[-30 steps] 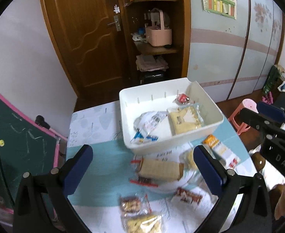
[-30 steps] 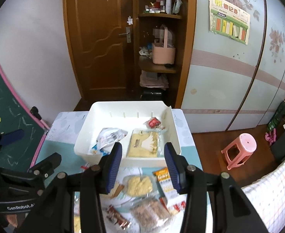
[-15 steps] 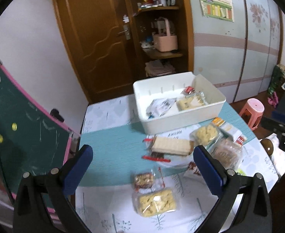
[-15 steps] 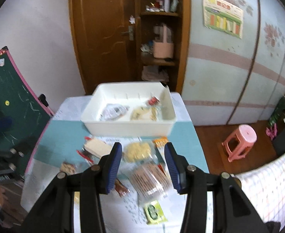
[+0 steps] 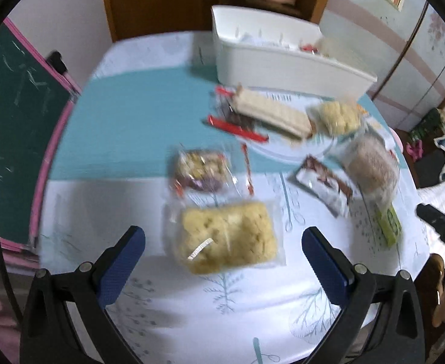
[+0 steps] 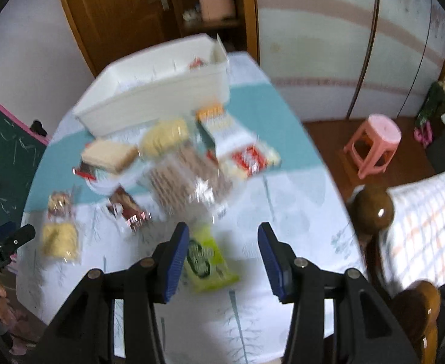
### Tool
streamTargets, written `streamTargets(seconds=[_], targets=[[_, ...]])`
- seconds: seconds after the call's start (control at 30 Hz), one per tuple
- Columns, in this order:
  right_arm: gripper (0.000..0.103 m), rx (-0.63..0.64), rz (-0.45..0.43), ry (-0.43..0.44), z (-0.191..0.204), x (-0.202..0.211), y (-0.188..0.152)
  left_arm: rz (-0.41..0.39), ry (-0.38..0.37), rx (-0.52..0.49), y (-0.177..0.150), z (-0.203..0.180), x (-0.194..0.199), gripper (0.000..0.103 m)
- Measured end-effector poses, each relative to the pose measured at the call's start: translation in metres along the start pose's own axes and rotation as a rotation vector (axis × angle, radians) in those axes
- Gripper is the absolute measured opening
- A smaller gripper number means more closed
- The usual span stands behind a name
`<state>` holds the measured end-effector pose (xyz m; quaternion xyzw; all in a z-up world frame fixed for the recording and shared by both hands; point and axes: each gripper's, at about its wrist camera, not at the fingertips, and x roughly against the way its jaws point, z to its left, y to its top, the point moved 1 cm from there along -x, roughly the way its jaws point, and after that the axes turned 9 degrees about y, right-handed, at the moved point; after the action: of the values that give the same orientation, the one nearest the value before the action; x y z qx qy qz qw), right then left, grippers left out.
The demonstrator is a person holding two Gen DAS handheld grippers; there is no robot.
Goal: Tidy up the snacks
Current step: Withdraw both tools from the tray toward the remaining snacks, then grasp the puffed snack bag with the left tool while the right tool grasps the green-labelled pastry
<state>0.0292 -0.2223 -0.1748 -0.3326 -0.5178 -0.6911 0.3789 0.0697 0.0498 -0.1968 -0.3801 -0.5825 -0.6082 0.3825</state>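
A white bin (image 5: 286,63) (image 6: 161,94) stands at the table's far side with a few snacks inside. Several wrapped snacks lie loose in front of it. My left gripper (image 5: 224,261) is open and empty, low over a clear pack of yellow biscuits (image 5: 227,236), which also shows in the right wrist view (image 6: 60,239). Beyond lie a nut bar (image 5: 199,170) and a wafer pack (image 5: 272,115). My right gripper (image 6: 224,257) is open and empty, just above a green packet (image 6: 205,261), with a brown wafer pack (image 6: 189,179) past it.
A green chalkboard with a pink frame (image 5: 13,112) leans at the table's left. A pink stool (image 6: 375,142) and a wooden chair post (image 6: 372,209) stand to the right. A wooden door and shelf (image 6: 149,9) are behind the table.
Both grippers have pulled back from the bin and dropped toward the near side of the table. The views are blurred with motion. Both stay open and empty.
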Motion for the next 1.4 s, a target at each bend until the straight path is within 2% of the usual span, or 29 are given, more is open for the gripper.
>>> streamTargets(seconds=[0.1, 0.27, 0.37, 0.5, 0.57, 0.77, 0.93, 1.1, 1.17, 1.4], targets=[[0.047, 0.017, 0.048, 0.016, 0.004, -0.016, -0.01, 0.022, -0.008, -0.016, -0.006, -0.011, -0.013, 0.103], [0.047, 0.074, 0.066, -0.011, 0.013, -0.028, -0.011, 0.071, -0.001, 0.01, -0.007, -0.018, -0.034, 0.103], [0.047, 0.094, 0.079, -0.027, 0.015, -0.036, -0.012, 0.069, 0.046, 0.013, -0.006, -0.022, -0.042, 0.103], [0.047, 0.094, 0.106, -0.012, 0.014, -0.045, -0.014, 0.068, 0.115, -0.011, -0.007, -0.026, -0.048, 0.103], [0.048, 0.096, 0.116, 0.002, 0.015, -0.048, -0.015, 0.081, 0.127, -0.012, -0.008, -0.025, -0.052, 0.103], [0.048, 0.123, 0.149, -0.02, 0.021, -0.059, -0.016, 0.111, 0.099, 0.051, -0.007, -0.014, -0.058, 0.103], [0.048, 0.159, 0.15, -0.059, 0.029, -0.062, -0.017, 0.142, 0.047, 0.12, -0.009, -0.004, -0.064, 0.103], [0.047, 0.173, 0.141, -0.057, 0.029, -0.06, -0.02, 0.122, 0.061, 0.114, -0.012, -0.004, -0.063, 0.103], [0.043, 0.173, 0.138, -0.058, 0.027, -0.058, -0.021, 0.122, 0.066, 0.111, -0.015, -0.007, -0.062, 0.103], [0.038, 0.175, 0.131, -0.062, 0.026, -0.057, -0.022, 0.103, 0.066, 0.098, -0.021, -0.011, -0.059, 0.103]])
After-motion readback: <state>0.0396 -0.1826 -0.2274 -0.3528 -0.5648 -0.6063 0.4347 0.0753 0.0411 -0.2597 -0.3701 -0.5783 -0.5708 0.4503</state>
